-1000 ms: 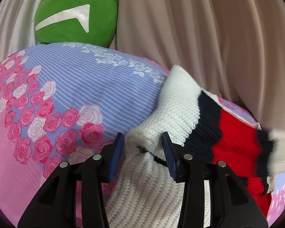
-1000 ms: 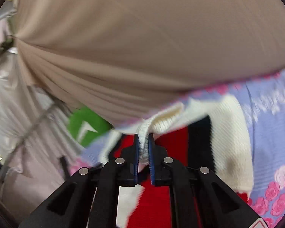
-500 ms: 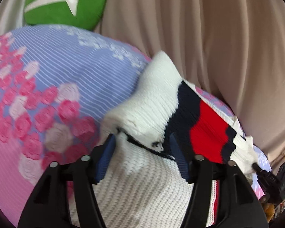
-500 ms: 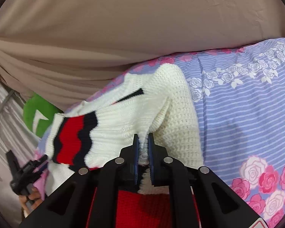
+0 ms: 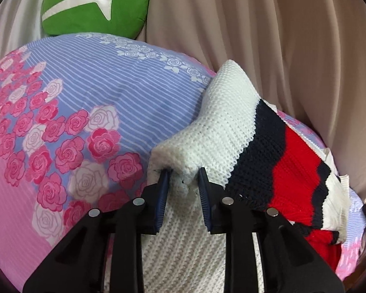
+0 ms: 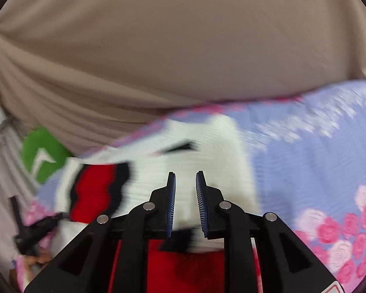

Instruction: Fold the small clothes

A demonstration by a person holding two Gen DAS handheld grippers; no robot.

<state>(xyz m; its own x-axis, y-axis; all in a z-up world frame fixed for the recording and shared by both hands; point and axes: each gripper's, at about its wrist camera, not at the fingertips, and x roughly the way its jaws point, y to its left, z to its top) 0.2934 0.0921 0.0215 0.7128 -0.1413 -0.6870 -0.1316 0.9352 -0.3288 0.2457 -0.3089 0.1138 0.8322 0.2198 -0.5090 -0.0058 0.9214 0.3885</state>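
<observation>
A small white knit sweater point(image 5: 222, 131) with a navy and red wavy stripe lies on a floral bedsheet point(image 5: 90, 92). Its sleeve is folded across the body. My left gripper point(image 5: 183, 183) has its jaws partly open, with a bunch of the white knit between the blue pads. In the right wrist view the sweater point(image 6: 214, 146) is blurred. My right gripper point(image 6: 185, 183) is open and empty just above the sweater's white part. The other gripper shows at the left edge point(image 6: 34, 229).
A green cushion point(image 5: 95, 5) with a white mark sits at the far edge of the bed; it also shows in the right wrist view point(image 6: 41, 156). Beige curtains point(image 5: 280, 36) hang behind the bed. The sheet point(image 6: 317, 151) extends to the right.
My right gripper has let go of the sweater's fold and opened. The sleeve now lies folded over the body. My left gripper's jaws have narrowed on the white knit.
</observation>
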